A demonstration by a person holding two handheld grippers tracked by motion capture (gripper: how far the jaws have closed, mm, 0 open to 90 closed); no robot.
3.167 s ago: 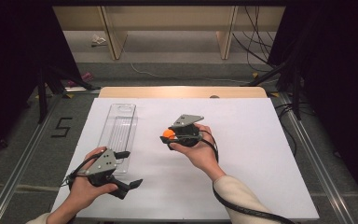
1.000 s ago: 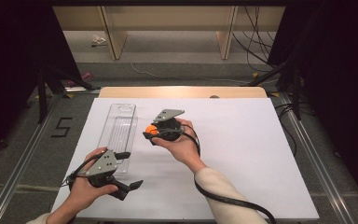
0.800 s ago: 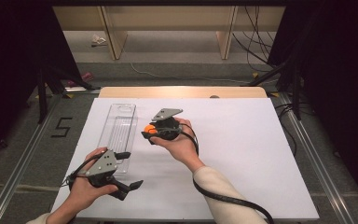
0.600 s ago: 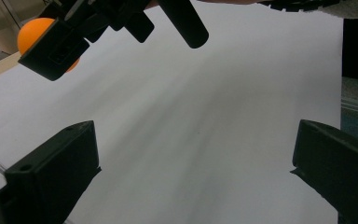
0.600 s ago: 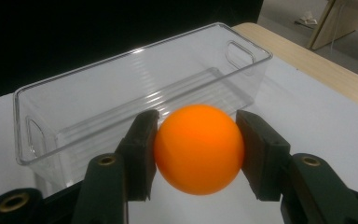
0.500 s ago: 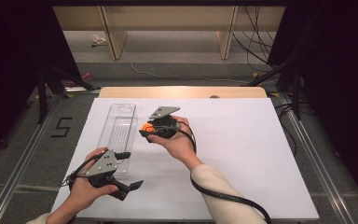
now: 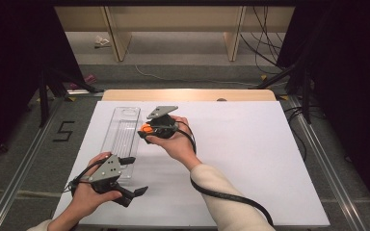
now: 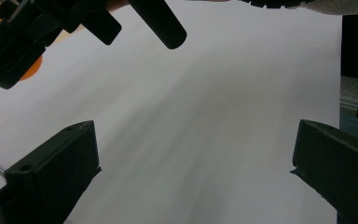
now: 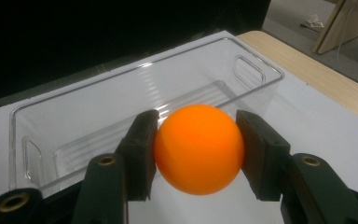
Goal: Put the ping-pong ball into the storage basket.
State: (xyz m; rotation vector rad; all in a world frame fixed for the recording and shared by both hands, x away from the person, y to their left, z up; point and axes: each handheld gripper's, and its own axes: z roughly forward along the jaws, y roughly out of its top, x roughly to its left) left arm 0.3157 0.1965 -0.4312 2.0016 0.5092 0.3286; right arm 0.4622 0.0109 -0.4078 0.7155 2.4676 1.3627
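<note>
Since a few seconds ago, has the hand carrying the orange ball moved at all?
Yes. The right gripper, shut on the orange ball, has shifted left across the white table toward the clear plastic bin, and now sits beside its right wall.

One marking can be read: a large black numeral "5" (image 7: 63, 131) in blocky strokes, set on the grey floor (image 7: 24, 159) beside the white bench (image 7: 250, 159). In the high view it lies off the bench's edge, to the left of and farther away than the left hand-held gripper (image 7: 130, 175). No other text, label or brand is legible.
</note>
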